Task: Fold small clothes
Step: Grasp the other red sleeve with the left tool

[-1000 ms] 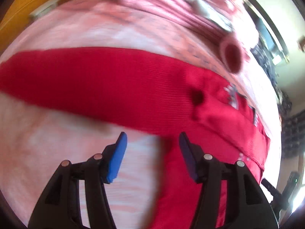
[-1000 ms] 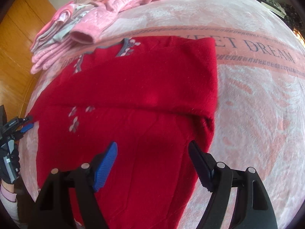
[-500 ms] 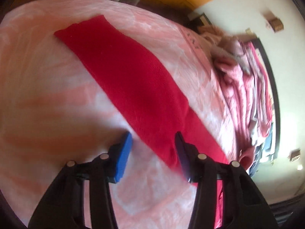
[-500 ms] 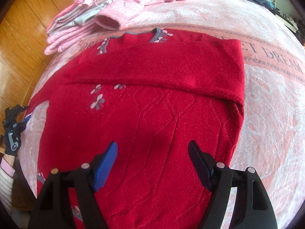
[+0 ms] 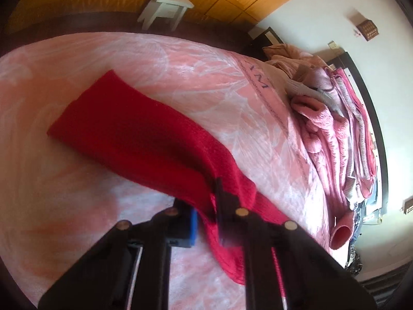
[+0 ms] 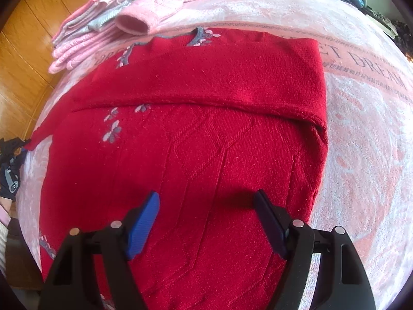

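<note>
Left wrist: left gripper [image 5: 206, 206] fingers clamped on red sweater's sleeve [image 5: 134, 134], stretched out left over bed [image 5: 64, 206], likely to fold it inward; right wrist: right gripper [image 6: 206, 217] fingers spread, empty, hovering over sweater [image 6: 206, 155] body, other sleeve already folded across the far side

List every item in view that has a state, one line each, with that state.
red sweater: spread flat on the bed, one sleeve folded across the chest, the other stretched out to the side.
outstretched sleeve: pinched near its shoulder end.
left gripper: jaws shut on the sleeve.
right gripper: jaws open, above the sweater body.
pink clothes: piled at the bed's edge.
</note>
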A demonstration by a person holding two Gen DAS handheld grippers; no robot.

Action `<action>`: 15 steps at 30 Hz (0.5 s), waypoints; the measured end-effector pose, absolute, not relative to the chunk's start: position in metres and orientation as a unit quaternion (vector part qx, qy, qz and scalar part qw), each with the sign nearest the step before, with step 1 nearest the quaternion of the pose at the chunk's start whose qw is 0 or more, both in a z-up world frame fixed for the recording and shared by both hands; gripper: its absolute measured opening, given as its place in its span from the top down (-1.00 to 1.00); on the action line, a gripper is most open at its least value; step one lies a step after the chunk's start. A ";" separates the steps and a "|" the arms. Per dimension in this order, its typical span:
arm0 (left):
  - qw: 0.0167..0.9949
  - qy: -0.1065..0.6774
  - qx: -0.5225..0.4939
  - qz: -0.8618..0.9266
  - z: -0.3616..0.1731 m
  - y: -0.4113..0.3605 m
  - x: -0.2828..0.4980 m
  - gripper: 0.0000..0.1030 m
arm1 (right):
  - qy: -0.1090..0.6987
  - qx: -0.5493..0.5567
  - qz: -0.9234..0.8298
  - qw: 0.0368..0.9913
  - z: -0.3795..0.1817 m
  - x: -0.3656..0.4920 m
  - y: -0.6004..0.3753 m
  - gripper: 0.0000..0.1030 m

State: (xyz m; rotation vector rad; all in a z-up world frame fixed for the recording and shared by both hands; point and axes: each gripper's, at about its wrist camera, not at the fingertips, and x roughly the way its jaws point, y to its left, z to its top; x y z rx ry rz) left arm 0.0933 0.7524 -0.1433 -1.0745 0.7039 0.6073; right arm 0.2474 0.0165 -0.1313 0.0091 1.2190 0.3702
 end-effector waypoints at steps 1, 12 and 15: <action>0.763 0.320 -0.488 0.278 -0.140 0.750 0.093 0.86 | 0.568 0.003 0.170 0.806 -0.131 0.246 0.017 -0.48; 0.829 0.349 -0.386 0.207 -0.099 0.656 0.145 0.89 | 0.555 -0.022 0.169 0.814 -0.121 0.225 0.015 -0.48; 0.841 0.359 -0.361 0.181 -0.090 0.622 0.169 0.89 | 0.552 -0.037 0.166 0.816 -0.119 0.219 0.014 -0.48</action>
